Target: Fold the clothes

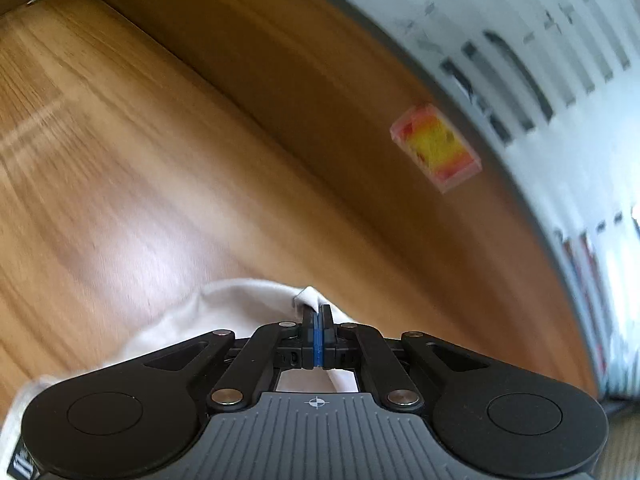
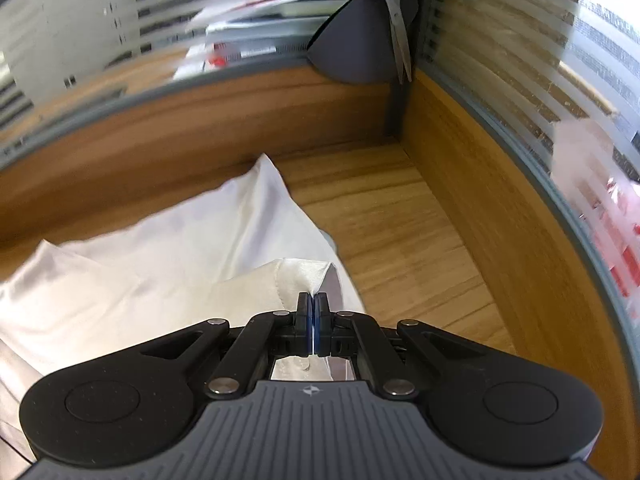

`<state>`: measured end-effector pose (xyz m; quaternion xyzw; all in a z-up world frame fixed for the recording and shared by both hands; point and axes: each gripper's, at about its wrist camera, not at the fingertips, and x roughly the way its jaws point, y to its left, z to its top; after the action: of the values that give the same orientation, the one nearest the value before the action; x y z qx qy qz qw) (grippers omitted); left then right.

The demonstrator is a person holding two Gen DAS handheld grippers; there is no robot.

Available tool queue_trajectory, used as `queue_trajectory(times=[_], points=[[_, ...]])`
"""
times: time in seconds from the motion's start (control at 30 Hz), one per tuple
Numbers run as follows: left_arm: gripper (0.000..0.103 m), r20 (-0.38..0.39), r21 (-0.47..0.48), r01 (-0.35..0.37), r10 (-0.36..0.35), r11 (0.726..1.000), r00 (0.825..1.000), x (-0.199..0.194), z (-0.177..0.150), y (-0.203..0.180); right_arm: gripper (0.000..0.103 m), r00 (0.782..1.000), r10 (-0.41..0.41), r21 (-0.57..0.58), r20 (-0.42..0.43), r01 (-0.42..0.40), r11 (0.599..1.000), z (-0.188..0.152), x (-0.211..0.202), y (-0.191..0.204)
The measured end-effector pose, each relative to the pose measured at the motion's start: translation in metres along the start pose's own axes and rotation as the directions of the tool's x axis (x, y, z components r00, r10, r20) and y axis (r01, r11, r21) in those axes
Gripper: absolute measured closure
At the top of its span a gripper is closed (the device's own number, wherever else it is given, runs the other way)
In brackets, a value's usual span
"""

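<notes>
A white garment (image 2: 172, 248) lies spread on the wooden desk (image 2: 392, 216), reaching toward the back partition. My right gripper (image 2: 312, 300) is shut on a folded edge of the white garment near its right side. My left gripper (image 1: 317, 312) is shut on another edge of the white garment (image 1: 240, 304), which bunches under and to the left of the fingers. The left wrist view is motion-blurred.
Wooden partition walls (image 2: 480, 184) with frosted striped glass above enclose the desk corner. A yellow and red sticker (image 1: 436, 146) is on the partition. A dark grey pouch (image 2: 356, 40) and scissors (image 2: 400, 20) hang in the corner. Bare desk (image 1: 100, 140) lies left.
</notes>
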<state>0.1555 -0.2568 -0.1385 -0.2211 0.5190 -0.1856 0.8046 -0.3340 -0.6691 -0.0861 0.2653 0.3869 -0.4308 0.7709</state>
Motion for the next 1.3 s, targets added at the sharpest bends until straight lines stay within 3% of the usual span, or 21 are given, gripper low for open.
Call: queue_trajectory(times=[0.1,0.37,0.5,0.53,0.6,0.97,1.17,1.3], points=[[0.101,-0.003,-0.038,0.006,-0.006,0.999,1.0,0.002,0.013,0.01,0.102,1.0,0.023,0.021,-0.017,-0.022,1.0,-0.002,0.007,0.001],[0.098,-0.055,0.041,-0.009,0.012,0.999,0.998,0.005,0.003,0.018,0.102,0.991,-0.053,-0.021,-0.12,0.051,0.998,-0.015,0.047,-0.009],[0.063,-0.061,0.029,0.022,-0.02,0.999,0.998,-0.005,-0.003,0.021,0.097,0.987,-0.094,-0.092,-0.13,0.082,0.992,-0.019,0.052,-0.012],[0.061,-0.052,0.041,0.025,-0.023,0.999,0.998,-0.009,-0.003,0.021,0.095,0.987,-0.1,-0.106,-0.123,0.087,0.991,-0.019,0.049,-0.012],[0.06,-0.047,0.069,0.032,-0.029,0.997,0.998,-0.017,-0.003,0.02,0.089,0.989,-0.105,-0.127,-0.109,0.091,0.988,-0.02,0.043,-0.011],[0.058,-0.013,0.169,0.027,-0.025,0.985,1.0,-0.089,-0.007,0.037,0.081,0.999,0.028,-0.125,-0.03,-0.032,0.992,-0.034,-0.017,-0.005],[0.056,-0.02,0.328,-0.018,0.026,0.945,0.999,-0.134,-0.031,0.06,0.081,0.997,0.079,-0.156,-0.014,-0.08,0.985,-0.05,-0.051,0.005],[0.056,-0.066,0.426,-0.017,0.05,0.905,0.997,-0.154,-0.053,0.079,0.08,0.995,0.101,-0.185,-0.021,-0.103,0.977,-0.066,-0.071,0.012]])
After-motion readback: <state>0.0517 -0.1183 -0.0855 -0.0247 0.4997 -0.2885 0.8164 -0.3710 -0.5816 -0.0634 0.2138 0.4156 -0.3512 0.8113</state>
